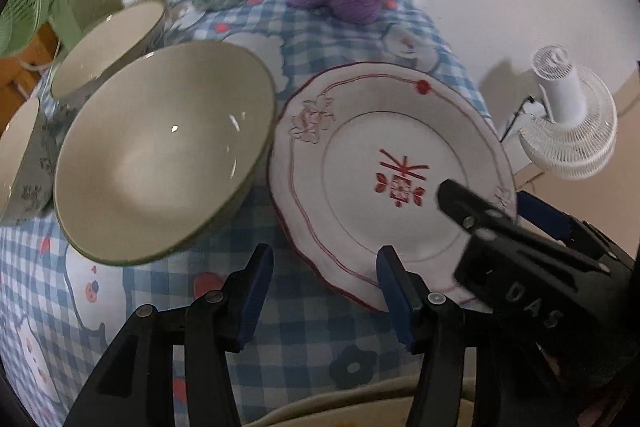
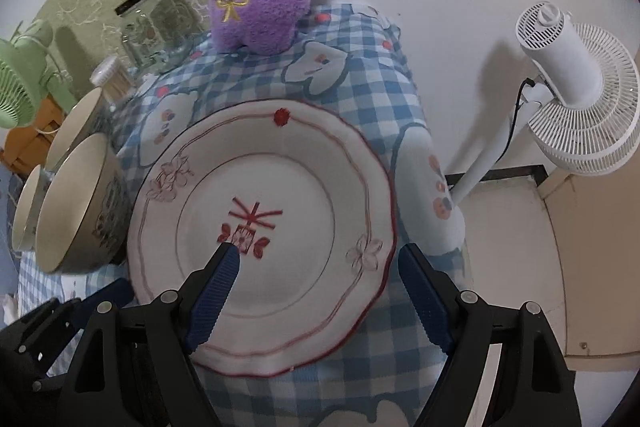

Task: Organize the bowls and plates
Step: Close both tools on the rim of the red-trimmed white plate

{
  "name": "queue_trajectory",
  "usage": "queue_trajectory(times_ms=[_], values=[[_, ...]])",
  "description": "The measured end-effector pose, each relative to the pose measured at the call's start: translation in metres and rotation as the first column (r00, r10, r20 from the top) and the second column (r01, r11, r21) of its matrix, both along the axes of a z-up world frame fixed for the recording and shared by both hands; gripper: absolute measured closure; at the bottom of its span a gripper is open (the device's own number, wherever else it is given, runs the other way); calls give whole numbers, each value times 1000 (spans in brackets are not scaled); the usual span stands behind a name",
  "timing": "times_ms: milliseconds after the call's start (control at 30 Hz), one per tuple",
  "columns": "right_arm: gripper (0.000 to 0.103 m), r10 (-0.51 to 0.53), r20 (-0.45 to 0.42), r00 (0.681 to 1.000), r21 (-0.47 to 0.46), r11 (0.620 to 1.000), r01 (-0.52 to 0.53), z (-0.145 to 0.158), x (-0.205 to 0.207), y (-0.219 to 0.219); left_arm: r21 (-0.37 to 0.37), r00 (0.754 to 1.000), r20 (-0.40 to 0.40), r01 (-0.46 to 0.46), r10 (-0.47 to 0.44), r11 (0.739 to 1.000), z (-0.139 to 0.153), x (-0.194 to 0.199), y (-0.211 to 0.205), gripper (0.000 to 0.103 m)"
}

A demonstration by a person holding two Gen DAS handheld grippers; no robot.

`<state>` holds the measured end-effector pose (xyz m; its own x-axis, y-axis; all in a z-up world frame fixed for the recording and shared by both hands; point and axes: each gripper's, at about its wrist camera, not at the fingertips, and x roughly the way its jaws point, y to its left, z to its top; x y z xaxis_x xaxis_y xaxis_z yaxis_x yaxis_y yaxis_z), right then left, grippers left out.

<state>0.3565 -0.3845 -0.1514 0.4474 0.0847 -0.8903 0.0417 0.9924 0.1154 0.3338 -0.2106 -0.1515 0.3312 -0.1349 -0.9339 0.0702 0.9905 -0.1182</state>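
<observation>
checked cloth covers your table: the plate lies beside the bowl. your right gripper straddles the plate's rim, jaws spread; your left gripper hangs released, nothing held.

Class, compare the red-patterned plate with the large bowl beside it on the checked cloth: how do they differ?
The plate is shallow and nearly flat; the large bowl is deep. The plate has a wavy rim and red motifs inside; the bowl has a smooth round rim and a plain cream inside. Both sit upright and empty on the checked tablecloth.
</observation>
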Motion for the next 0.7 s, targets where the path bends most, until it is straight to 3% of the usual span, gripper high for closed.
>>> queue_trajectory(times_ms=[167, 367, 700], values=[[19, -4, -31, 1000, 3, 1000, 4, 5, 15, -4, 15, 998, -57, -2, 3, 1000, -9, 10, -9, 47], [19, 39, -78, 996, -22, 999, -41, -3, 32, -5, -9, 989, -92, -119, 117, 993, -17, 16, -1, 43], [19, 100, -121, 988, 0, 995, -101, -22, 57, -4, 3, 990, -48, -130, 130, 992, -18, 24, -14, 44]])
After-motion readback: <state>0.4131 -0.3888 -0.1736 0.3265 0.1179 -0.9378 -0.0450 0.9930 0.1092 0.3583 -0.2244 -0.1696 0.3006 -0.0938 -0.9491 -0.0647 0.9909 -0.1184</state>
